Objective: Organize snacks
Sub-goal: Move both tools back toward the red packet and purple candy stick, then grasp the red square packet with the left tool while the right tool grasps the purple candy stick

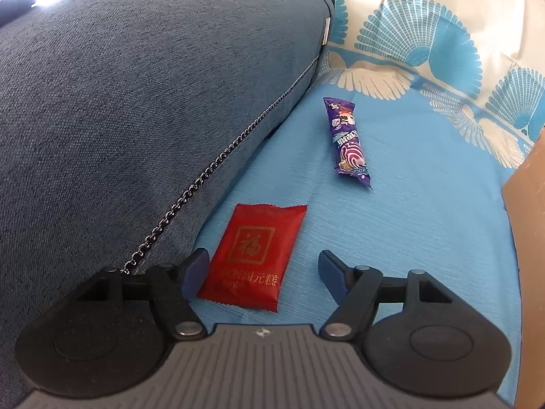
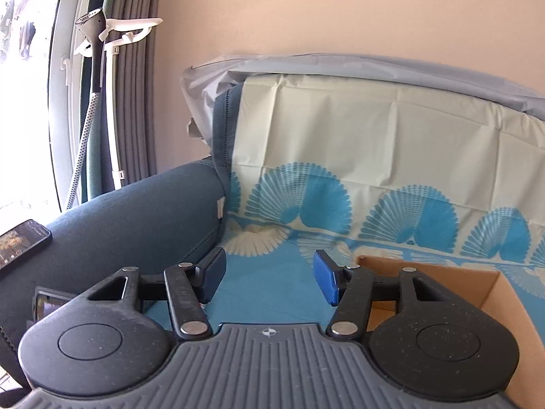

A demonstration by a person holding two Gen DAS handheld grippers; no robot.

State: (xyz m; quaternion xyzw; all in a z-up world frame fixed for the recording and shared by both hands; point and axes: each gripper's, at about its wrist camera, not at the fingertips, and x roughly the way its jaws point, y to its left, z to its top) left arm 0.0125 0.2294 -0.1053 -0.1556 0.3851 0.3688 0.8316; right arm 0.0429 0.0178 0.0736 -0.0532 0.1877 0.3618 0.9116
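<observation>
A red snack packet (image 1: 253, 255) with gold characters lies flat on the blue cloth, close to the sofa arm. My left gripper (image 1: 262, 266) is open low over it; the packet lies between the fingers, nearer the left fingertip (image 1: 196, 269). A purple snack stick (image 1: 347, 139) lies farther ahead on the cloth. My right gripper (image 2: 269, 272) is open and empty, held above the cloth beside a cardboard box (image 2: 490, 293). The box's edge also shows in the left wrist view (image 1: 528, 211).
The dark blue sofa arm (image 1: 136, 119) rises along the left, with a black chain (image 1: 190, 197) draped on it. A blue-and-cream patterned cloth (image 2: 374, 177) covers seat and backrest. A phone (image 2: 20, 242) rests on the arm. A window and curtains stand at the left.
</observation>
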